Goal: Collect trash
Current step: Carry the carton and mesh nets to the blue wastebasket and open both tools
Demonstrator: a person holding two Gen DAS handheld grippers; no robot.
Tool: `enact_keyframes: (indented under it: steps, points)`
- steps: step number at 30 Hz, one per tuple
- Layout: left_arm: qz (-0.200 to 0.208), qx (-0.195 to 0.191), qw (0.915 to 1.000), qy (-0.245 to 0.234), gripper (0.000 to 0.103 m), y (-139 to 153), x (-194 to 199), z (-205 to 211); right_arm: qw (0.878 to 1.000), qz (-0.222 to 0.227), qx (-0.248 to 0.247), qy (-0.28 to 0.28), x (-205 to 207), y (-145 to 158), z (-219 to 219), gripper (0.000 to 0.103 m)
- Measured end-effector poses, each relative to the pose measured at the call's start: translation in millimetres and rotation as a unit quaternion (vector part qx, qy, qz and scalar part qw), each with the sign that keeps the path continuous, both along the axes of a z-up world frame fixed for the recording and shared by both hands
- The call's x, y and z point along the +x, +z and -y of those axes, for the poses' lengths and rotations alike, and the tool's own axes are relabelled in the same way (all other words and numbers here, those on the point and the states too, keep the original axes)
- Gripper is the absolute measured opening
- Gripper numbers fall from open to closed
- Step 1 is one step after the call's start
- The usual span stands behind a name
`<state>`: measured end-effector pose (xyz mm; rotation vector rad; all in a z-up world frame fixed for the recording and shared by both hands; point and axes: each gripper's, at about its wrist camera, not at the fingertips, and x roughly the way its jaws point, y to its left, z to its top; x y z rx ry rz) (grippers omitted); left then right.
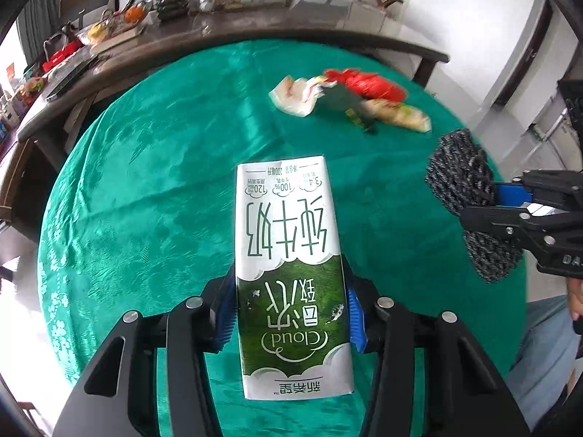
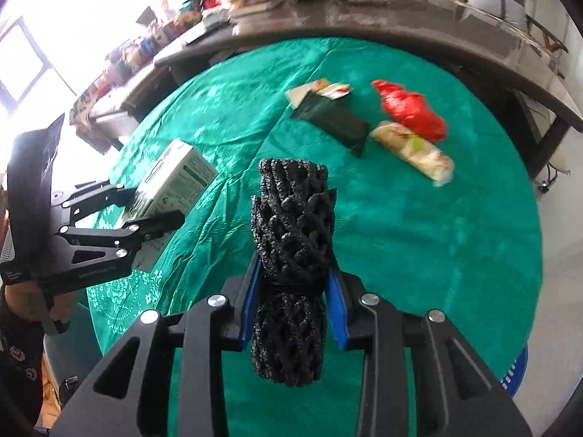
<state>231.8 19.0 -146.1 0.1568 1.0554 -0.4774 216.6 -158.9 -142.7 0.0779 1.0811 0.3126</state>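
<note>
Two pieces of trash are held up above the green table (image 1: 145,182). One is a white and green milk carton (image 1: 291,273). The left hand-held gripper (image 1: 289,313) is clamped on it, with a blue pad (image 1: 224,313) pressed on each side. The other is a roll of black foam net (image 2: 291,273), tied round the middle with a thin black band. The right hand-held gripper (image 2: 291,302) is squeezed tight on it, right by the band.

More trash lies on the far side of the table, well apart from both hands. It is a red crumpled bag (image 2: 411,109), a pale snack wrapper (image 2: 415,149) just beside it, a dark green packet (image 2: 335,120) and some torn paper (image 2: 320,91).

From the left wrist you see the front of the carton with its big letters, and the foam net off to the right. From the right wrist you see only the carton's printed back, off to the left, and a blue basket (image 2: 515,371) down low at the table edge. A long brown counter (image 1: 328,32) full of things stands behind the table.
</note>
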Motion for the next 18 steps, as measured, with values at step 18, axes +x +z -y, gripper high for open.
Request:
enact_keyframes:
  steps: [18]
  points:
    - [-0.021,-0.077,0.9698,-0.230,0.048,13,-102,316,0.956,-0.009,-0.004,-0.293,-154,-44,323,0.032]
